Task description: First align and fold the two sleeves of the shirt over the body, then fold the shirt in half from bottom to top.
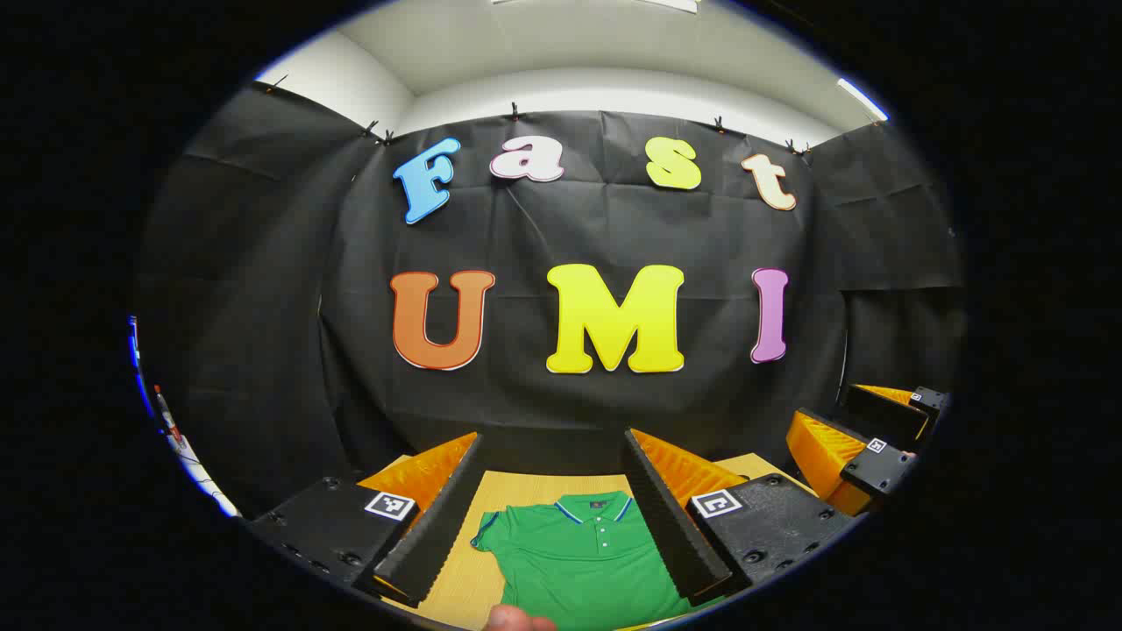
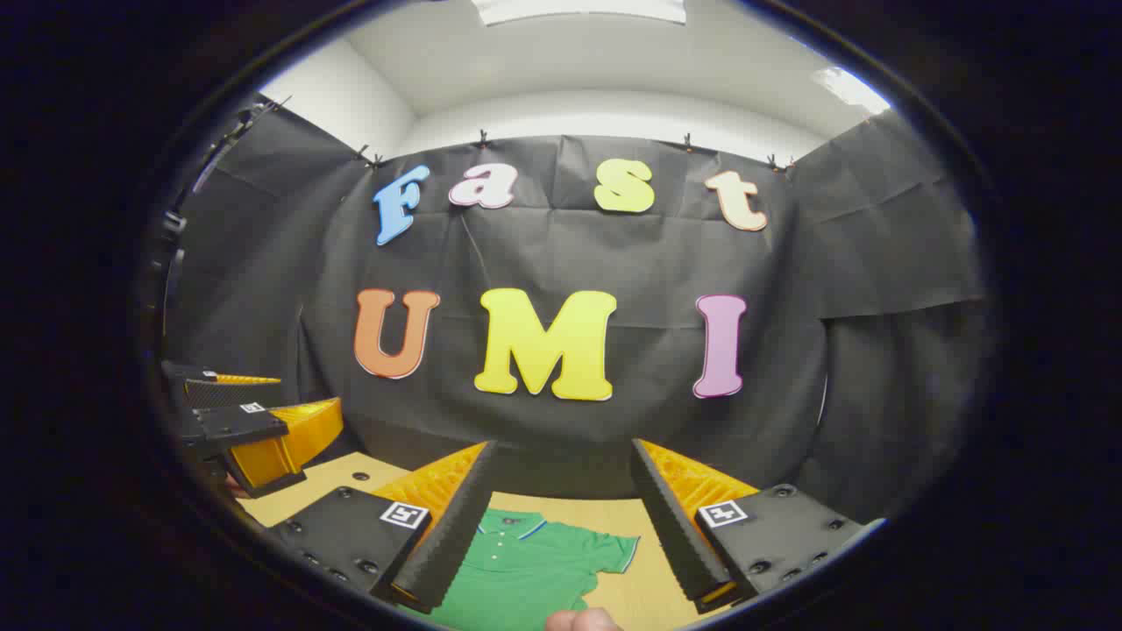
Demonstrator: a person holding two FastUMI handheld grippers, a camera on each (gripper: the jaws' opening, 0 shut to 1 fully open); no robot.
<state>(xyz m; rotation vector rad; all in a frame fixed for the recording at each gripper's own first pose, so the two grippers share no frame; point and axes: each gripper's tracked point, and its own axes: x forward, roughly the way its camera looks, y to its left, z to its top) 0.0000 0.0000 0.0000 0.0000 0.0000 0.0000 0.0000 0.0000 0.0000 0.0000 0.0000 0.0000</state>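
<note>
While both grippers hung above the table [image 1: 526, 482] with jaws spread wide and nothing held, the main risk was judged to be a pinch taking two cloth layers, or one sleeve only, skewing the fold. The left gripper [image 1: 554, 508] and right gripper [image 2: 561, 517] each framed the shirt [image 1: 578, 561]: green, collared, buttoned, lying flat face-up on the wooden top, its short sleeves [image 2: 614, 552] spread outward, unfolded.

Shirt [image 1: 583, 561] is solid green, collar edged with a thin blue-and-white stripe, small white buttons on the placket. Table [image 1: 526, 486] is light tan wood-grain. Booth wall cloth [image 1: 263, 307] is plain black, ceiling [image 1: 561, 53] white.
</note>
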